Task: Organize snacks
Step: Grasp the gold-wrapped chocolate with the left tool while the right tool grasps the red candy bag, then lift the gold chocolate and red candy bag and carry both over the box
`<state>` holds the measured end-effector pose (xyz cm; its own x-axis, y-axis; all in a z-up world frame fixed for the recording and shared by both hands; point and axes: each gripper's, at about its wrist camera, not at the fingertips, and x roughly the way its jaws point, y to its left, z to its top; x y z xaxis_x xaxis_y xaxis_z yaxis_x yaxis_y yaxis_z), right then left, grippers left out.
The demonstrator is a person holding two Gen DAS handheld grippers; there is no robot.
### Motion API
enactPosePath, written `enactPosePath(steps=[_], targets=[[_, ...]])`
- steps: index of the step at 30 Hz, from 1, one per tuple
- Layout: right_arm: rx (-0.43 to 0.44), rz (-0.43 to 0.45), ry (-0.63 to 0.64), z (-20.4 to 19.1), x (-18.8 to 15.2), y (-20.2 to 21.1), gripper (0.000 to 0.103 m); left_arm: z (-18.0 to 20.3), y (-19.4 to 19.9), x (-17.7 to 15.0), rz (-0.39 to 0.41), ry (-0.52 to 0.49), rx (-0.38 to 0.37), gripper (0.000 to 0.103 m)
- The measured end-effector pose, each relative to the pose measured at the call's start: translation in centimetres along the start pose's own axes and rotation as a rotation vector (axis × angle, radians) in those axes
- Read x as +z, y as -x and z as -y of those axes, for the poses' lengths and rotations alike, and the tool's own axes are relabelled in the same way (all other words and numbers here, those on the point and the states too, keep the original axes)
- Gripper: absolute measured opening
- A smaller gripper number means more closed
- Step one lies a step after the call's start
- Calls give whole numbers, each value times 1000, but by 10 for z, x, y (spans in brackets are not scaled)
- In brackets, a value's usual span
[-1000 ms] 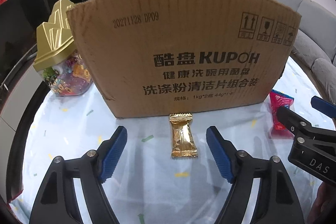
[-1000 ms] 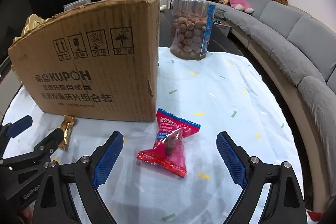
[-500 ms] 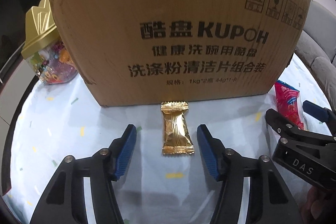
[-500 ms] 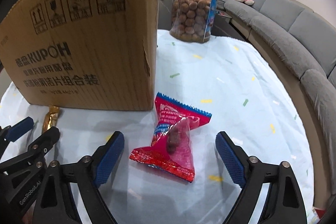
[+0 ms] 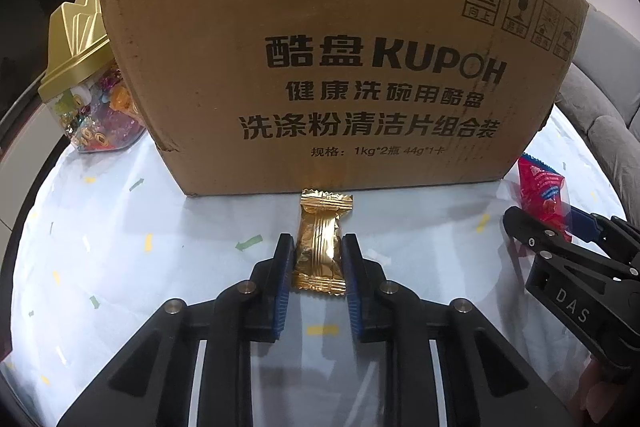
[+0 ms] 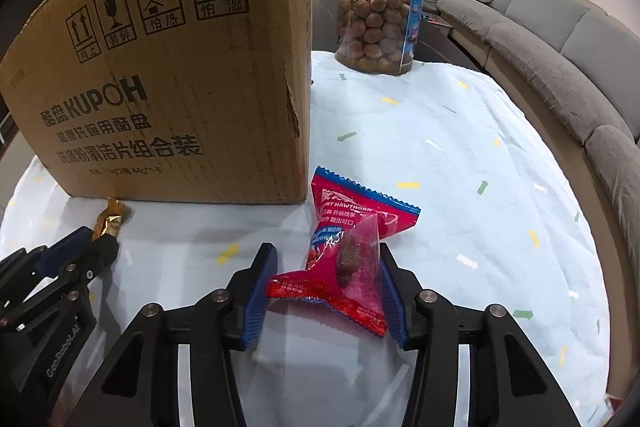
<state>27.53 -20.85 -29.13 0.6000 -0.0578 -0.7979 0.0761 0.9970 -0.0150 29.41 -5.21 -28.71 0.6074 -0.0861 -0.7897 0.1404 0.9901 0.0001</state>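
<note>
While both tools sit low over the tablecloth (image 5: pixel 120 247), each has a snack between its fingers. Left gripper (image 5: pixel 317 259): the jaws are closed to the width of the gold candy (image 5: pixel 320 247), and both blue pads touch the sides of the wrapper. The candy lies lengthwise on the cloth, its far crimped end just in front of the cardboard box (image 5: pixel 340 47). Right gripper (image 6: pixel 326 283): the jaws are narrowed around the red snack packet (image 6: pixel 348 247). The right pad presses against the packet; the left pad touches its lower crimped edge. The packet lies on the cloth near the right front corner of the box, its far end fanned out.

Beyond the grippers, the box stands upright on the cloth, its printed side facing both cameras. Behind its left end stands a candy jar (image 5: pixel 100 119) with a gold lid. Behind its right end stands a clear tub (image 6: pixel 376 15) of brown balls. A grey sofa (image 6: pixel 560 47) curves past the table's right edge.
</note>
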Motion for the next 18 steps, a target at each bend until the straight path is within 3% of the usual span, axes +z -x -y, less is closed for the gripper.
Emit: enactPosePath(steps=[18], targets=[[6,75,-14,2,4,45,49,8,48,12,45,-18,20,24]])
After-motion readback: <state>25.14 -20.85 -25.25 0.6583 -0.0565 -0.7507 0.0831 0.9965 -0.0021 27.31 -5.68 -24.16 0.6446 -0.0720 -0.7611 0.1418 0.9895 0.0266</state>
